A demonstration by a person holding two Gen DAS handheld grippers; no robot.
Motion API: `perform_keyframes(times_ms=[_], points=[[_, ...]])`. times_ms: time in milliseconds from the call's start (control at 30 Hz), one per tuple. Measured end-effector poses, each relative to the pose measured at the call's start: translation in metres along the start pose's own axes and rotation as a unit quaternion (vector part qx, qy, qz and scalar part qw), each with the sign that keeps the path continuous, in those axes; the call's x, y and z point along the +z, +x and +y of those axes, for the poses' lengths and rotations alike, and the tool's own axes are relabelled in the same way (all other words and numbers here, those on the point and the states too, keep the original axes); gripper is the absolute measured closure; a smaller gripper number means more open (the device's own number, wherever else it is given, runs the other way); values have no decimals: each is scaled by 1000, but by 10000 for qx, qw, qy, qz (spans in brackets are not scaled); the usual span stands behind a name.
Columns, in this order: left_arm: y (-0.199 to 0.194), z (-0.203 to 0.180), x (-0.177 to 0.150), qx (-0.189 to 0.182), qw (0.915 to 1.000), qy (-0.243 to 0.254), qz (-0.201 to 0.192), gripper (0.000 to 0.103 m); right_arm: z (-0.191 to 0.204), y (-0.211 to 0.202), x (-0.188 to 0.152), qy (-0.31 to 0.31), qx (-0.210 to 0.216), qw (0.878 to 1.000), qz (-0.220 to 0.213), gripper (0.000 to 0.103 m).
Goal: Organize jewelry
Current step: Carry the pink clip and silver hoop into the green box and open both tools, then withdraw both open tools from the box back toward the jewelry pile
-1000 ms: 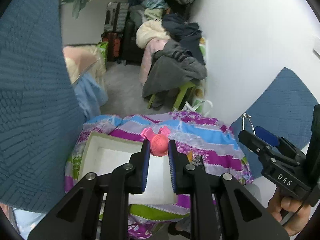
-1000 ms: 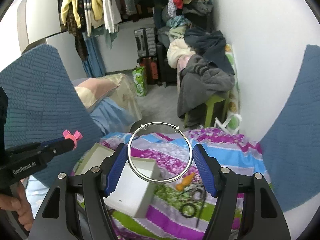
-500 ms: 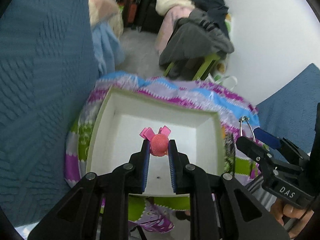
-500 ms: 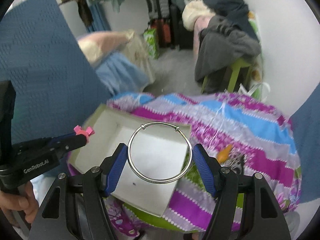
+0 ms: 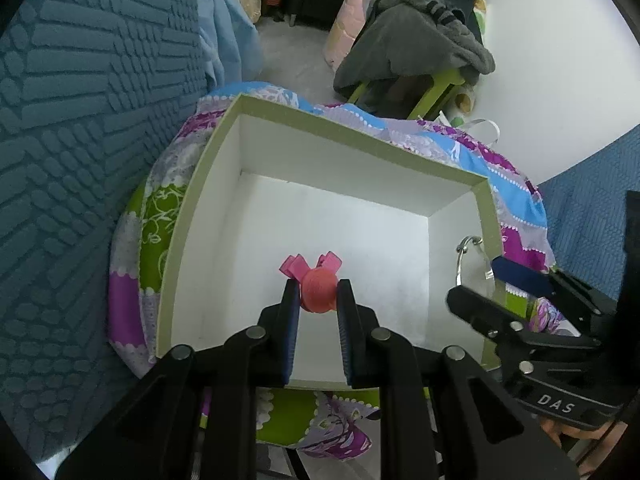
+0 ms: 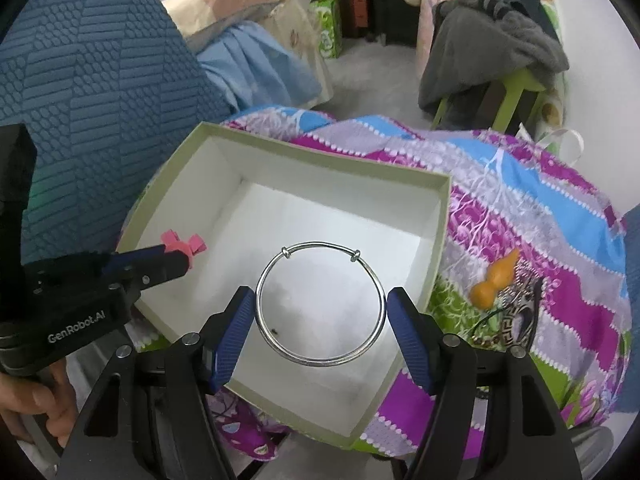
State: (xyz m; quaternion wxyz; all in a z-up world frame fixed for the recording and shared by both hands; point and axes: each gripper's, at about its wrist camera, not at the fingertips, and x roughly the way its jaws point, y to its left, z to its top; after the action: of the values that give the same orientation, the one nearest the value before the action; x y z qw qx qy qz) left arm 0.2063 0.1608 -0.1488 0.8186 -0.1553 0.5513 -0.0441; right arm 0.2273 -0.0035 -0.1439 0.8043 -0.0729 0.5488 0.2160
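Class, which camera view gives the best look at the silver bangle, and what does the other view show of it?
The right wrist view: the silver bangle faces the camera as a full circle, held in the right gripper above the white box. The left wrist view shows it edge-on at the box's right wall, partly hidden.

Left gripper (image 5: 318, 298): we see 2 black arms, ribbed blue pads, round silver screws.
Left body lettering: we read "GenRobot.AI" in white.
Right gripper (image 6: 321, 314): same black arms, blue pads, silver screws.
Right body lettering: we read "DAS" in white.
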Motion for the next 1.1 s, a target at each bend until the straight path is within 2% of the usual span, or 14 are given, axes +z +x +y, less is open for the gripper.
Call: perform_keyframes(times_ms=[67,133,200,400,600,900,1100], points=[[-1,0,3,50,10000,-4,23,73,0,-2,1,11,79,10000,-3,31],[-8,-1,5,93,9999,-12,-73,47,0,-12,4,-26,128,9998,-117,21],[-21,-3,7,135,9995,-36,-274,35,0,-23,7,-59,142,9996,-221,20],[-64,-21,13,175,9974,57,-694,35,-3,-73,17,-128,164,9973,-710,20],[-110,-54,12,104,9936,187,-1108,34,-11,-138,17,-235,155,9910,-1306,20],[-156,-107,3,66,9864,434,-1586,34,-33,-215,-16,-210,-64,9823,-1858,20],[-171,-133,-16,-20,9827,551,-1767,34,-53,-242,-45,-53,-214,9772,-2110,20]])
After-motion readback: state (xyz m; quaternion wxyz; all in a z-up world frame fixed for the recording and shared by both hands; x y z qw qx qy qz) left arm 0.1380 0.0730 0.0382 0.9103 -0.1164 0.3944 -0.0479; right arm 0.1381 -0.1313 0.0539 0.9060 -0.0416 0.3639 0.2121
